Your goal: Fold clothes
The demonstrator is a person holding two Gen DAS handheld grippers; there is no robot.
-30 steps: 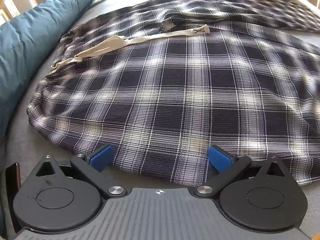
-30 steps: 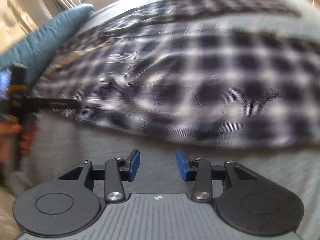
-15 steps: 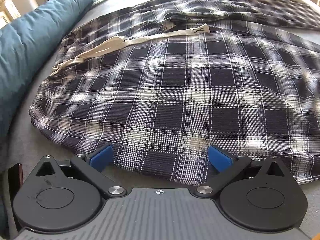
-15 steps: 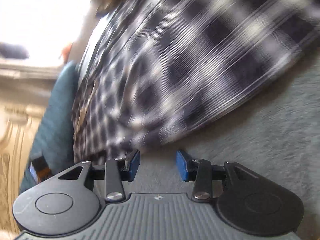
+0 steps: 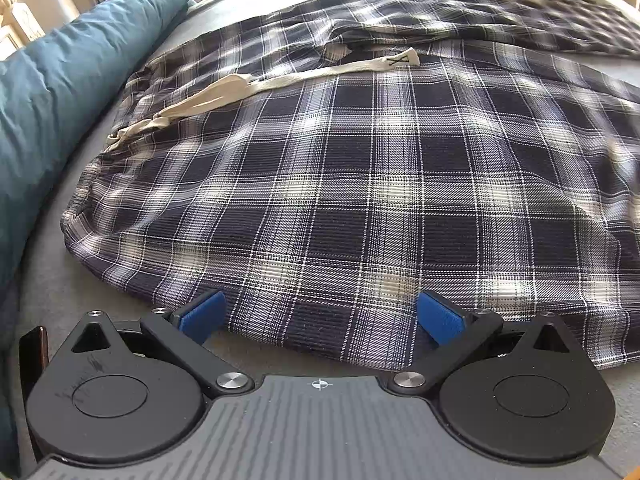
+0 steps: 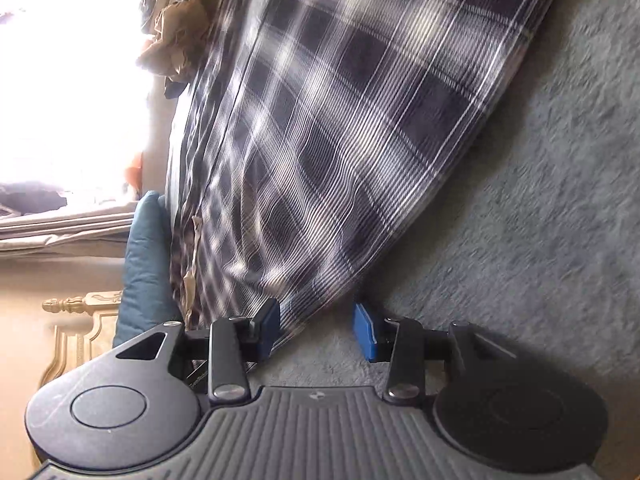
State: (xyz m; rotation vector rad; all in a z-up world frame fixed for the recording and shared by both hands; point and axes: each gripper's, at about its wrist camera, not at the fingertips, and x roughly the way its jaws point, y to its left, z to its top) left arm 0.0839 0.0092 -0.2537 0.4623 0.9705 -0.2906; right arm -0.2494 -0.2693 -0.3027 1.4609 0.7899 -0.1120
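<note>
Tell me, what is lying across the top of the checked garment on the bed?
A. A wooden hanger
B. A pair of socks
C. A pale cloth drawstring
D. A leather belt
C: a pale cloth drawstring trails across the plaid garment, running from its bunched end beside the teal pillow toward the middle of the cloth.

The left gripper (image 5: pixel 320 316) has black link arms, blue pads (image 5: pixel 440 318), silver screws, round black discs and a grey ribbed body with a small white cross mark. The right gripper (image 6: pixel 316 330) has the same parts and colours.
</note>
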